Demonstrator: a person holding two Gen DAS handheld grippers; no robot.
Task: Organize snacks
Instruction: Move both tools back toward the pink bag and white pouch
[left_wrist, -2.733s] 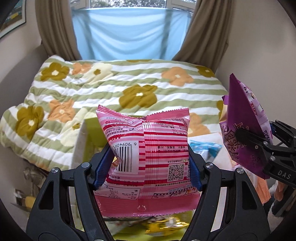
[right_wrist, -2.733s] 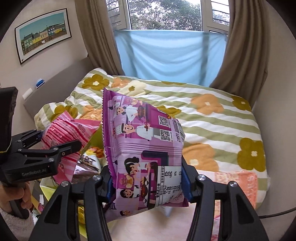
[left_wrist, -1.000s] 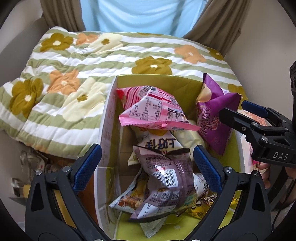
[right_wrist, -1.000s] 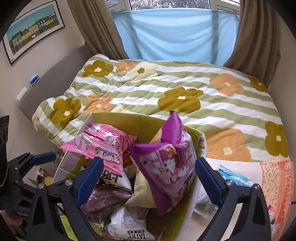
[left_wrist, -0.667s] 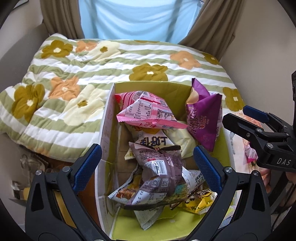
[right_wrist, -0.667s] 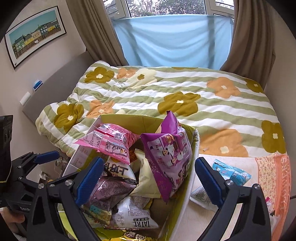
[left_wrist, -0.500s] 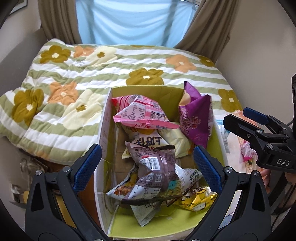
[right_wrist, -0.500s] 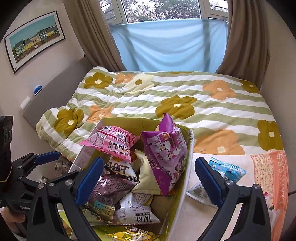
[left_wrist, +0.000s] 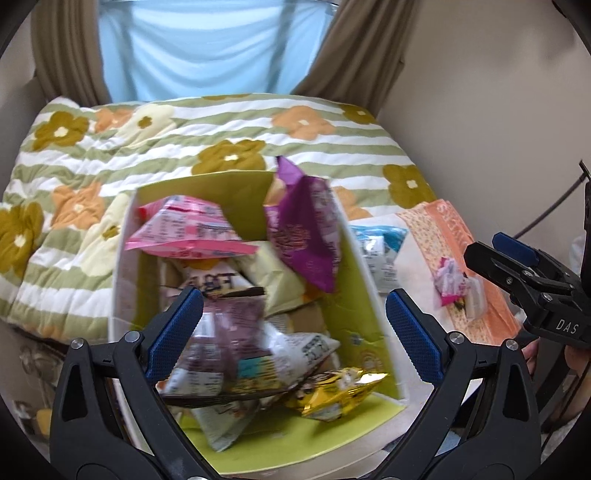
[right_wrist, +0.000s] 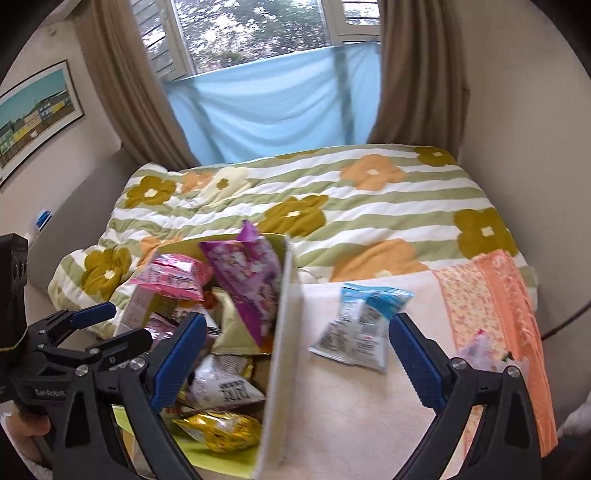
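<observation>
A green-lined cardboard box (left_wrist: 356, 284) (right_wrist: 280, 325) holds several snack bags. On top lie a pink bag (left_wrist: 184, 232) (right_wrist: 171, 277) and a purple bag (left_wrist: 303, 229) (right_wrist: 247, 280); a gold packet (left_wrist: 340, 391) (right_wrist: 221, 430) lies at the near end. Outside the box, a blue-and-white bag (right_wrist: 360, 325) (left_wrist: 376, 247) rests on the cream cloth. Small pink-wrapped candies (left_wrist: 452, 282) (right_wrist: 480, 349) lie further right. My left gripper (left_wrist: 293, 332) hangs open over the box, holding nothing. My right gripper (right_wrist: 295, 358) is open above the box's right wall, facing the blue bag.
A bed with a green-striped flower quilt (right_wrist: 332, 206) lies behind the box. An orange patterned cloth (right_wrist: 506, 295) covers the table's right side. Curtains and a window (right_wrist: 258, 37) are at the back, with a wall (left_wrist: 498, 110) close on the right. A dark cable (right_wrist: 565, 321) runs off to the right.
Both grippers let go of the pink and purple bags, which now lie in the box. In the last half second both views swung right, bringing the blue bag and candies into sight.
</observation>
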